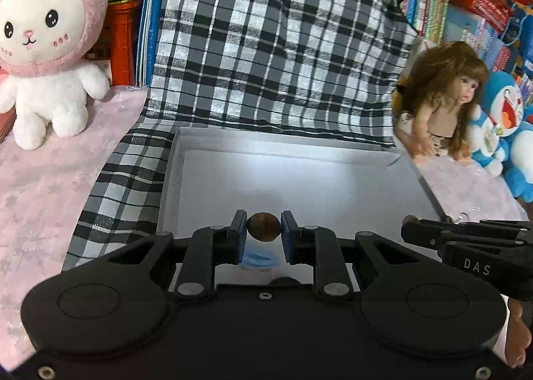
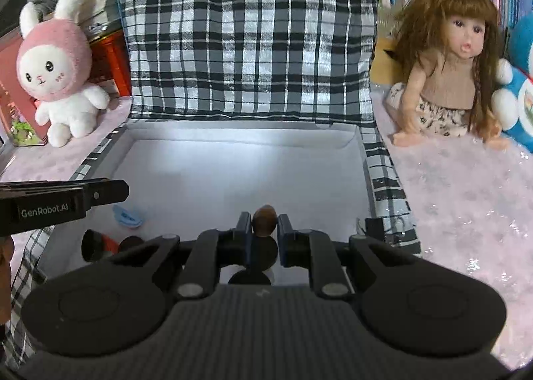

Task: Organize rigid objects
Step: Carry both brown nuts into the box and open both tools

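My left gripper (image 1: pixel 263 228) is shut on a brown walnut-like nut (image 1: pixel 263 226), held above the white floor of an open plaid storage box (image 1: pixel 299 180). My right gripper (image 2: pixel 265 221) is shut on a second brown nut (image 2: pixel 265 216) over the same box (image 2: pixel 233 173). A small blue cup-like item (image 1: pixel 260 260) lies on the box floor below the left gripper; it also shows in the right wrist view (image 2: pixel 128 216). Dark round items (image 2: pixel 96 245) lie near the box's front wall. Each gripper's body shows at the edge of the other's view.
The box's plaid lid (image 1: pixel 266 40) stands upright behind. A pink bunny plush (image 1: pixel 46 47) sits left on the pink cloth, a long-haired doll (image 2: pixel 446 67) and a blue plush (image 1: pixel 506 123) sit right. Books fill the shelves behind.
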Demonstrator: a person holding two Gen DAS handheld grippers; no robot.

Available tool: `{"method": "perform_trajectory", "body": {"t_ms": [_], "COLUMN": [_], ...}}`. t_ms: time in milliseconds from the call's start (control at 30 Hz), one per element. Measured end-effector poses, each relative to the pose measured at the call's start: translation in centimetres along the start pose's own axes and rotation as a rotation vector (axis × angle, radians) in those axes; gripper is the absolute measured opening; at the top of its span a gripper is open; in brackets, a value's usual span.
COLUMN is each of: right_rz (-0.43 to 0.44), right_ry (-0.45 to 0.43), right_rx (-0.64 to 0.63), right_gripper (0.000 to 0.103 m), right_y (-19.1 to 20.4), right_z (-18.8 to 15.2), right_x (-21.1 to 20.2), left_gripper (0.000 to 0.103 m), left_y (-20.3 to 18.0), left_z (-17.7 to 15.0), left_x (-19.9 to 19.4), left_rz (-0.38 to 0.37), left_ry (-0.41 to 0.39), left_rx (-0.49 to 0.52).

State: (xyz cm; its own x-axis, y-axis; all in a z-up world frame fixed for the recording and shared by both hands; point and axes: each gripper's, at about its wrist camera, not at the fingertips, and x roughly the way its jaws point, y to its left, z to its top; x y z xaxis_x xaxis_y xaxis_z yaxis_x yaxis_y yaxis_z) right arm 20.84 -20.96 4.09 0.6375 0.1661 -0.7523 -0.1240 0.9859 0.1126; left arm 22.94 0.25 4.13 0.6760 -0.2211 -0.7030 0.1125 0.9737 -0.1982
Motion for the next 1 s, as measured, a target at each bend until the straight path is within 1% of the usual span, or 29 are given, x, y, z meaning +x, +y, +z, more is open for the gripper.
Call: {"method": "perform_trajectory", "body": {"t_ms": [400,733,833,900,967,1000], "right_rz": [-0.016,-0.012,-0.008,-0.003,0.009,0.016], "right_ry": [0.053,0.071,0.069,0.067,0.057,0.052], "right_rx": [0.002,0.003,0.01,0.013,0.023,0.028], "right_gripper": [0.02,0.02,0.02,0.021,0.027,0.028], "right_y": [0.7,0.7,0.6,0.5,0.4,0.3], "right_z": [0.8,0.5,0.5,0.5,0.5,0.5], "right_x": [3.0,3.8,3.8,3.8,3.5,3.3], "left_gripper": [0.021,0.021,0.021,0.021,0.021,0.022], "left_y": [0.5,0.6,0.5,0.4,0.3,0.3], "left_z": [0.3,-0.2,-0.4,-0.4,-0.4,-0.4], "left_x": [2.7,3.7,3.7,3.6,3.4,3.2], "left_rz": [0.033,0.047,0.051,0.055,0.059,0.062], "left_ry": [0.027,0.044,0.037,0.036,0.033,0.027], "left_rx": [-0.007,0.0,0.007,0.012,0.011,0.008]}}
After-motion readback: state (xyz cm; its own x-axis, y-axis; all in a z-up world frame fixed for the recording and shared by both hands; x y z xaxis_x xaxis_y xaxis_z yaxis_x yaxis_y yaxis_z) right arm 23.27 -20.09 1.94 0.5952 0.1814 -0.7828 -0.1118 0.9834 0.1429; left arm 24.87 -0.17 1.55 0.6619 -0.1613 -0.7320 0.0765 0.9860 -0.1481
